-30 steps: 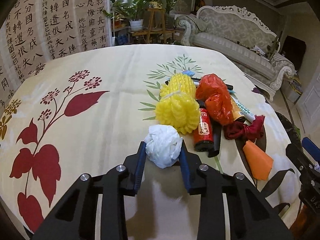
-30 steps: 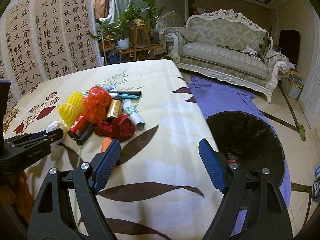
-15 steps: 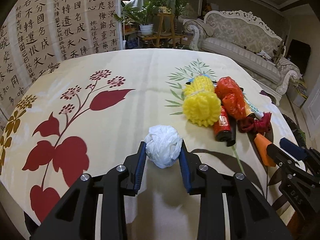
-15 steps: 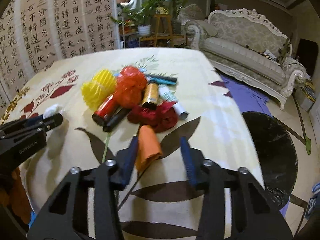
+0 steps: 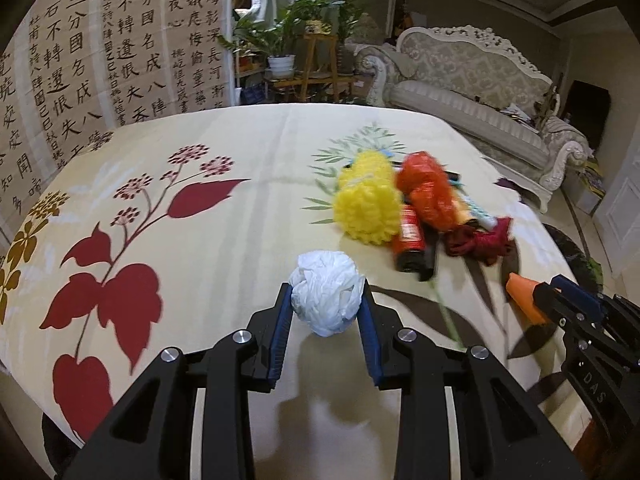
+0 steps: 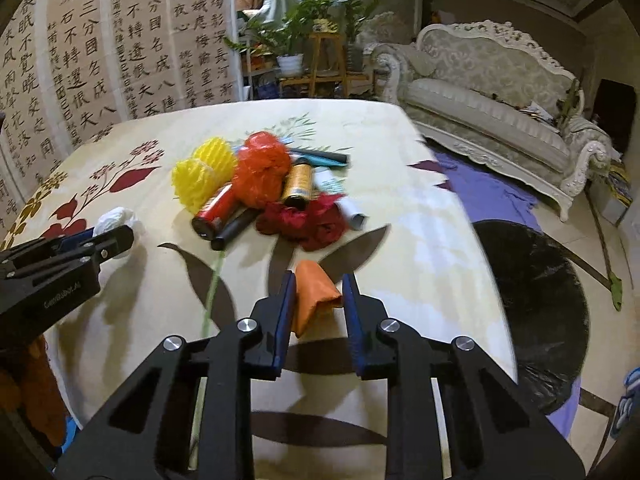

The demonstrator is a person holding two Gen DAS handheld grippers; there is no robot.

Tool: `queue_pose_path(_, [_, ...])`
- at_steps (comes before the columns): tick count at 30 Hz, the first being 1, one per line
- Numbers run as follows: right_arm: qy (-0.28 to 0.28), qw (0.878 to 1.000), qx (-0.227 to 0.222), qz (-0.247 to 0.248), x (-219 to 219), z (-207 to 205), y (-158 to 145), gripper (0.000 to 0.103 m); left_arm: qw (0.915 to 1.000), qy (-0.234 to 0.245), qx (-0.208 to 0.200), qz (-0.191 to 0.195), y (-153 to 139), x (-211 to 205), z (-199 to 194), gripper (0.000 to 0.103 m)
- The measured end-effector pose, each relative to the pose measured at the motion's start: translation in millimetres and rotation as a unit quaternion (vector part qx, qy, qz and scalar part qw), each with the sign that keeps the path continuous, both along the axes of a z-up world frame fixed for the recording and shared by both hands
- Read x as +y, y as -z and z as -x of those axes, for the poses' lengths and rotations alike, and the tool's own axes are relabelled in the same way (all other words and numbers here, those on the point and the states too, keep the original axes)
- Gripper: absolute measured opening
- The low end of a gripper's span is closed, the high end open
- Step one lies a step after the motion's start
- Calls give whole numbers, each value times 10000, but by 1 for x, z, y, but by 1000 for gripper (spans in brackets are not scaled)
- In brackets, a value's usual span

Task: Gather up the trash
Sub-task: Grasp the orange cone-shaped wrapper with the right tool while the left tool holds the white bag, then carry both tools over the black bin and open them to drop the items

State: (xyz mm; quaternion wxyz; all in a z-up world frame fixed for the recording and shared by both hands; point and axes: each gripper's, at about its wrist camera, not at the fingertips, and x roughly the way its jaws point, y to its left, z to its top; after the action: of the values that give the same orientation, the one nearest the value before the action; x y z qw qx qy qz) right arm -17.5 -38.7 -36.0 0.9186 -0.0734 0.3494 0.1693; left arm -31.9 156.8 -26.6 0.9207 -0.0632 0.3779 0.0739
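Standing over a table (image 5: 248, 148) draped in a cream cloth printed with red leaves and dark stems. Left gripper (image 5: 326, 312) has its blue pads pressed on either side of a crumpled white plastic wad (image 5: 326, 298), jaws drawn in narrow around it; the wad sits at the finger ends, above the cloth. Right gripper (image 6: 319, 296) has just been closing, and its pads now pinch a folded orange scrap (image 6: 314, 294) near the table's right edge, jaws nearly together (whether the scrap's lower end touches the cloth I cannot tell).

Between and beyond the two tools lies the rest of the litter, bunched in one heap:
- yellow foam fruit net (image 6: 202, 172), left side of heap
- orange-red plastic bag (image 6: 262, 168), crumpled, resting against the net
- red cylinder (image 6: 214, 214) lying on its side, a black tube (image 6: 234, 228) just beside it
- gold-brown cylinder (image 6: 298, 182) behind the bag
- dark red crumpled cloth (image 6: 308, 222), nearest the orange scrap
- white tube (image 6: 348, 210) and a dark pen-like stick (image 6: 320, 156) at the heap's far side

Nothing lies between either gripper and what it holds.

Off the table's right edge, on the floor: a black bag-lined bin (image 6: 536, 280), mouth open upward, with purple fabric (image 6: 484, 196) spread beside it. Farther back, an ornate pale sofa (image 6: 492, 92), potted plants (image 6: 296, 44) on a wooden stand, and a calligraphy screen (image 6: 100, 52) along the left.
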Motion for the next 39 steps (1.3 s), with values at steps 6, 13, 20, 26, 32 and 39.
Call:
queue_pose_path(6, [395, 9990, -192, 12, -30, 0, -7, 23, 9994, 330, -121, 41, -4, -31, -6, 33])
queue_pose_path(13, [976, 9941, -467, -20, -81, -6, -21, 23, 9958, 872, -281, 19, -10, -82, -23, 33])
queue_pose_path(20, [1500, 9866, -648, -33, -130, -20, -24, 23, 9899, 1354, -417, 56, -17, -131, -44, 33])
queue_pose_path(26, [1810, 9812, -668, -79, -165, -33, -18, 23, 9842, 1717, -437, 28, -17, -173, -62, 33])
queue_pose_path(32, [1974, 9781, -646, -106, -186, -49, -10, 23, 9797, 1967, -376, -102, -11, -209, -79, 33])
queue_pose_path(39, [2092, 9761, -563, -187, -205, -67, 0, 24, 9764, 2136, -273, -190, -2, -239, -102, 33])
